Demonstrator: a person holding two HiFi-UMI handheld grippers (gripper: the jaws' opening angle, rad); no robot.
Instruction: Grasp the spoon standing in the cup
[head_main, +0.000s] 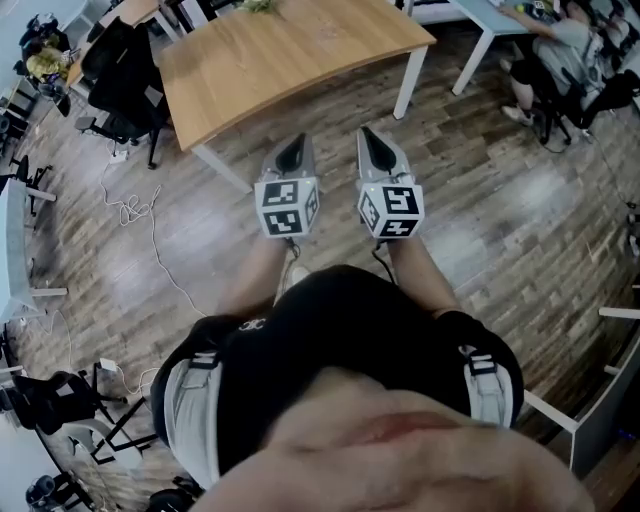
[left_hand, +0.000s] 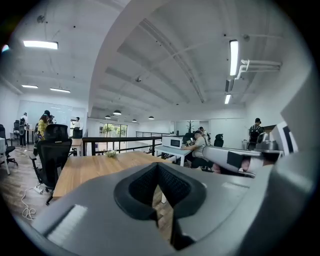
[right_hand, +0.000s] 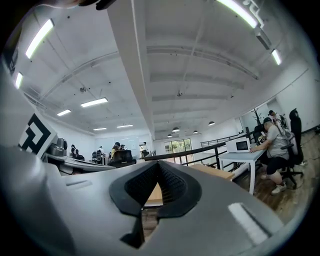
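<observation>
No cup or spoon shows in any view. In the head view my left gripper (head_main: 293, 150) and right gripper (head_main: 372, 140) are held side by side in front of the person's body. They hang over the wood floor and point toward a bare wooden table (head_main: 290, 50). Both are shut, with nothing between the jaws. In the left gripper view the left gripper (left_hand: 158, 166) has its tips together, with the table (left_hand: 95, 167) beyond. The right gripper view shows the right gripper (right_hand: 159, 164) closed, with a strip of table (right_hand: 210, 172) behind it.
A small plant (head_main: 258, 5) sits at the table's far end. Black office chairs (head_main: 125, 70) stand left of the table, with cables (head_main: 130, 210) on the floor nearby. A white desk (head_main: 490, 15) with a seated person (head_main: 570, 50) is at the right.
</observation>
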